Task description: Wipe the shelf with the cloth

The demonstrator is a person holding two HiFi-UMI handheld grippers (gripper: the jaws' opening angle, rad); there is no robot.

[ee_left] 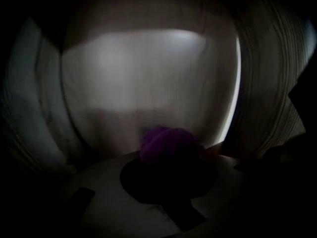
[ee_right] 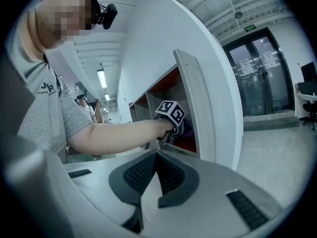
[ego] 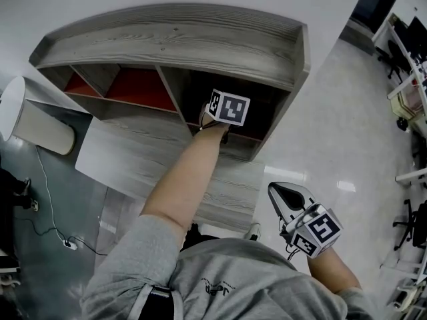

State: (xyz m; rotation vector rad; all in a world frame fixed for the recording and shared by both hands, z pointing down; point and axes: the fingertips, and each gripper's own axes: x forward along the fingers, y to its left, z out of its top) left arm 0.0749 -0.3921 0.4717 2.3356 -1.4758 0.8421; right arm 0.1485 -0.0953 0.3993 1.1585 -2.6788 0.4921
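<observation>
The grey wooden shelf has several cubbies, some with red backs. My left gripper reaches into the dark right-hand cubby; only its marker cube shows in the head view, the jaws are hidden inside. In the left gripper view the left gripper is shut on a bunched purple cloth, close to the pale cubby wall. The right gripper view shows the same cube at the cubby mouth beside the shelf's side panel. My right gripper hangs back by my right side, shut and holding nothing.
A lower grey wooden ledge juts out under the cubbies. A white cylinder bin stands at the left, with a cable on the floor. Office chairs and racks stand far right. Glass doors lie beyond the shelf.
</observation>
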